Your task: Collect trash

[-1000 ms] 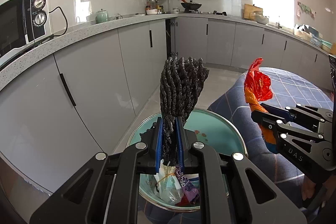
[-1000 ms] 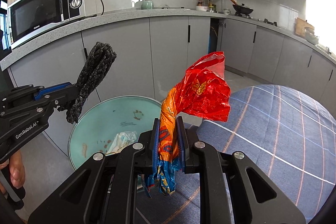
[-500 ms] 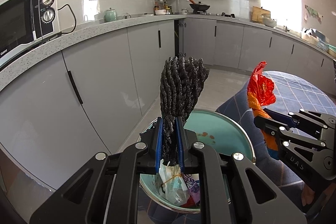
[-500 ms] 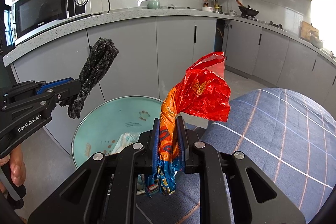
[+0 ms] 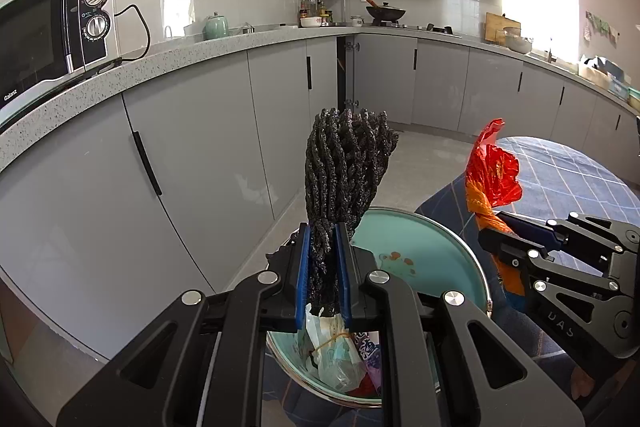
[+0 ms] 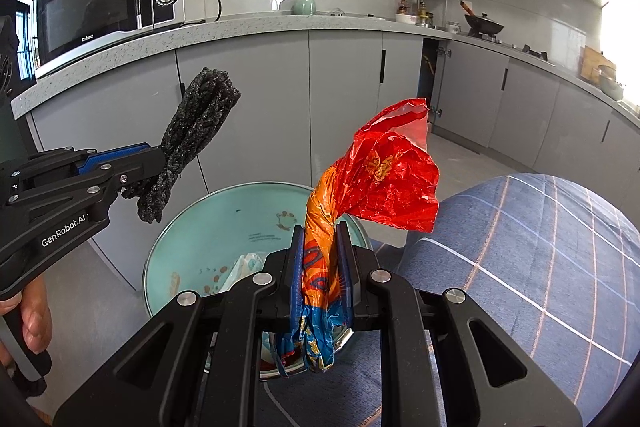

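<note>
Both grippers loaded, bin directly beneath and ahead of each.

Left gripper [image 5: 323, 267] clamps one black braided rope bundle [image 5: 344, 171], long axis upright; right gripper [image 6: 322, 267] clamps one red-orange plastic bag [image 6: 380, 179], also upright. One teal trash bin [image 6: 192, 227], wrappers inside, sits below both; neither gripper clearly nearer.

The right claw [image 6: 323, 267] is clamped on a crumpled red-and-orange plastic wrapper [image 6: 380, 179], which stands above a teal bin [image 6: 188, 243] containing trash. At left, the left claw [image 6: 154, 163] grips a dark knitted bundle [image 6: 192, 135]. A blue checked cloth [image 6: 520, 259] lies at right.
</note>
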Demonstrator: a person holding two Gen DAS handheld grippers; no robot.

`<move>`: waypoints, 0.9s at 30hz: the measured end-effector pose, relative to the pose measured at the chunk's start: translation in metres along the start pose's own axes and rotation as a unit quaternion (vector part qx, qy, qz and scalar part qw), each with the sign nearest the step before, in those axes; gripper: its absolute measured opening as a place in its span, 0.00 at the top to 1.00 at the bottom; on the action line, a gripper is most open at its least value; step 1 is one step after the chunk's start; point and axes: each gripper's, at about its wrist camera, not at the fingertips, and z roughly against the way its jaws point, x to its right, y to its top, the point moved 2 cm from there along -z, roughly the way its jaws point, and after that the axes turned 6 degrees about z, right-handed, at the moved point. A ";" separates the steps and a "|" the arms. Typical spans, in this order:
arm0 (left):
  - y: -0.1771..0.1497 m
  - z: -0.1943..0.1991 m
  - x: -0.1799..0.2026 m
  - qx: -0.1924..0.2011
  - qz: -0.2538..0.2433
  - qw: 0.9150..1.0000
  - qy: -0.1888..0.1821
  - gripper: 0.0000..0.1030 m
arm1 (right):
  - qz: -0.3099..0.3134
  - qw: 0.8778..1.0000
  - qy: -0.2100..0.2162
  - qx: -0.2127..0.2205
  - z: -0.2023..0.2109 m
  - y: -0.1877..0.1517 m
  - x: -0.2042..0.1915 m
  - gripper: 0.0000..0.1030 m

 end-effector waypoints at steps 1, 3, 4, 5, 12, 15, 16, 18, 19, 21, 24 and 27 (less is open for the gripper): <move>0.000 0.000 0.000 0.000 0.000 1.000 0.000 0.87 | 0.000 1.000 0.000 0.000 -0.001 0.001 -0.001 0.84; 0.000 0.000 0.000 0.000 0.001 1.000 -0.001 0.87 | 0.001 1.000 0.001 0.000 -0.001 0.001 -0.002 0.84; 0.000 0.000 0.000 0.000 0.001 1.000 -0.001 0.87 | 0.002 1.000 0.002 0.000 -0.002 0.001 -0.002 0.84; 0.000 -0.001 0.000 -0.001 0.001 1.000 -0.002 0.87 | 0.003 1.000 0.002 0.000 -0.002 0.001 -0.003 0.84; 0.001 0.000 -0.002 0.003 0.006 1.000 -0.003 0.57 | 0.010 1.000 0.003 0.005 -0.004 0.000 -0.006 0.59; 0.001 -0.001 -0.002 0.003 0.007 1.000 -0.004 0.53 | 0.003 1.000 -0.002 0.005 -0.004 -0.001 -0.002 0.56; 0.001 -0.001 -0.003 0.004 0.008 1.000 -0.004 0.52 | 0.002 1.000 -0.003 0.006 -0.003 -0.001 -0.001 0.55; 0.000 -0.002 -0.003 0.002 0.008 1.000 -0.004 0.52 | 0.000 1.000 -0.004 0.007 -0.002 -0.002 0.000 0.54; 0.000 -0.002 -0.004 0.001 0.009 1.000 -0.004 0.51 | -0.001 1.000 -0.004 0.007 -0.001 -0.002 0.001 0.53; 0.000 -0.002 -0.004 0.001 0.010 1.000 -0.003 0.47 | -0.001 1.000 -0.005 0.007 0.000 -0.003 0.001 0.51; 0.000 -0.001 -0.004 0.006 0.011 1.000 0.001 0.38 | -0.005 1.000 -0.010 0.010 0.006 -0.004 0.004 0.49; 0.000 0.005 -0.003 0.013 0.007 1.000 0.001 0.32 | -0.011 1.000 -0.019 0.017 0.018 -0.004 0.006 0.45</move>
